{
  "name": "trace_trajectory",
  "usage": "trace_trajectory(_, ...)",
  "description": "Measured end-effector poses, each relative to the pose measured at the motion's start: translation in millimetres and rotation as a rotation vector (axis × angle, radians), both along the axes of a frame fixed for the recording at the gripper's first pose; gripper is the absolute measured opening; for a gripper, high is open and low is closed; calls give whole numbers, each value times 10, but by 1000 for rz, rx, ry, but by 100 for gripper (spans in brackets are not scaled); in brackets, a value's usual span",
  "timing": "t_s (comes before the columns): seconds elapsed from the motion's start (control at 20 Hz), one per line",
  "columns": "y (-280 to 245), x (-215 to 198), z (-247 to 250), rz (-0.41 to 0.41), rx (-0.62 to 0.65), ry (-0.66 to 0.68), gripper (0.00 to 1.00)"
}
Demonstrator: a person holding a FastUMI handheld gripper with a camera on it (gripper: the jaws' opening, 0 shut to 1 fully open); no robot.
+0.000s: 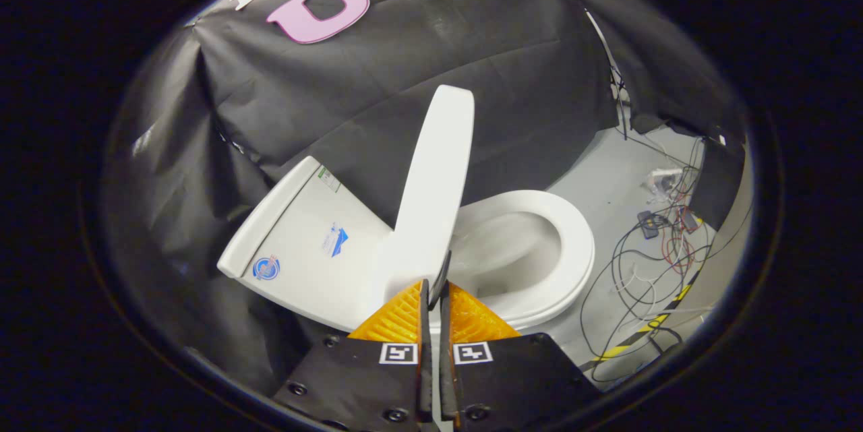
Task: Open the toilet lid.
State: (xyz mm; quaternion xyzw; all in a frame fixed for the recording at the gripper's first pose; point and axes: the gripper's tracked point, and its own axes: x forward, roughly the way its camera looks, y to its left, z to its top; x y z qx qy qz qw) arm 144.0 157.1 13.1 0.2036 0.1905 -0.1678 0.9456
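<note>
The white toilet lid (435, 182) stands raised, seen edge-on, tilted over toward the tank (296, 250). Beyond it, the seat ring (570, 243) and the open bowl (512, 257) lie uncovered to the right of the lid. My gripper (433, 287) is shut, its orange fingers (398, 314) pressed together with only a thin dark pad edge between them. The fingertips sit right at the lid's near edge. Neither finger clamps the lid, and I cannot tell whether the tips touch it.
Black cloth walls surround the toilet behind and to the left. Right of the bowl, on the grey floor (607, 182), lies a tangle of cables (647, 257) with small devices. A yellow-black tape strip (640, 337) runs near them.
</note>
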Motion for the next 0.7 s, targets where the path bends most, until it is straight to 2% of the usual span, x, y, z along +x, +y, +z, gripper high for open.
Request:
trace_trajectory(0.2,157,73,101,-34,-9,-6,4)
trace_trajectory(0.7,516,307,360,-61,-70,-31,6)
